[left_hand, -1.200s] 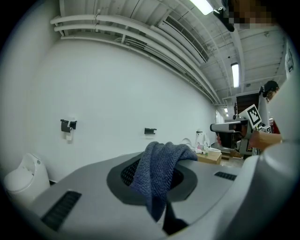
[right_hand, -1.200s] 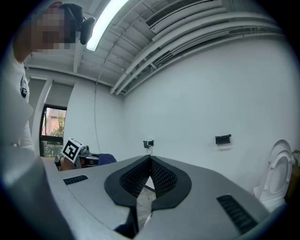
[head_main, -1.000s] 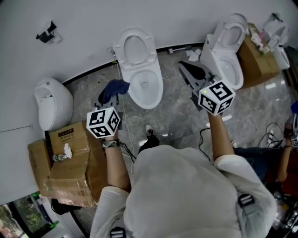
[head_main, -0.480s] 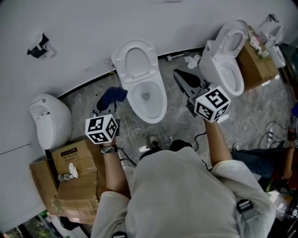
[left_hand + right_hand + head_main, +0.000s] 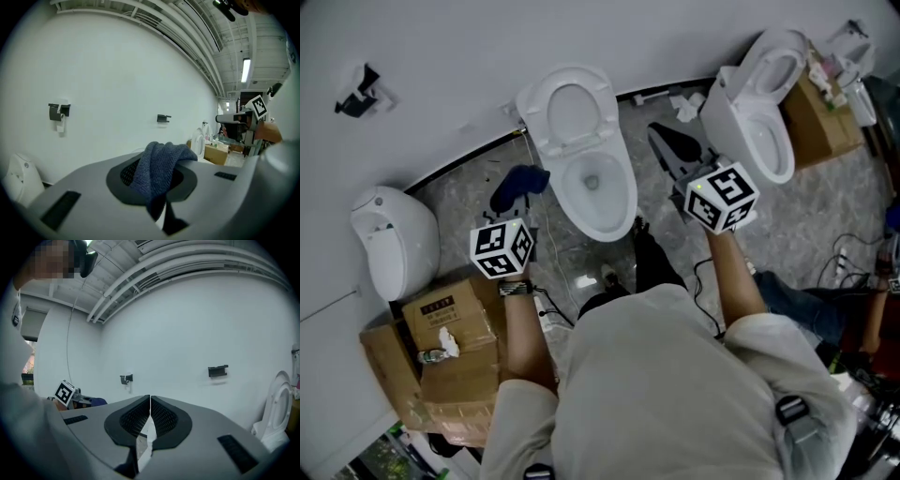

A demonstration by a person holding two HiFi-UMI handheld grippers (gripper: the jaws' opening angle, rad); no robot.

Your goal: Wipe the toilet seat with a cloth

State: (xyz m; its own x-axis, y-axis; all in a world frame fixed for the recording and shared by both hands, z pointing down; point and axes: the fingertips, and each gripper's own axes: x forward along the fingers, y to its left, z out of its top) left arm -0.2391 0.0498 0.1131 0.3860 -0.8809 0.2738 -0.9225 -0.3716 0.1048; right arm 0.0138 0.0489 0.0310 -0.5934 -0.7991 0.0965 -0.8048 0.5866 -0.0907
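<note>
Farthest left of the middle toilet (image 5: 598, 187), a white urinal (image 5: 394, 239) is seen against the wall, with cardboard boxes (image 5: 450, 328) stacked on the floor nearer the person; just left of the toilet the left tool (image 5: 157, 183) is held out, its jaws closed on a dark blue cloth (image 5: 161, 161), which is draped over the pads and bunched above them; the cloth is carried clear of the toilet, beside its bowl and not touching it; the toilet seat (image 5: 532, 111) is seen as a white ring stood up at the wall end of the toilet; just right of the toilet the right tool (image 5: 150, 401) is held level, its jaws brought together with only a thin slit between the pads and nothing gripped; farther right a second toilet (image 5: 759, 112) is set.
</note>
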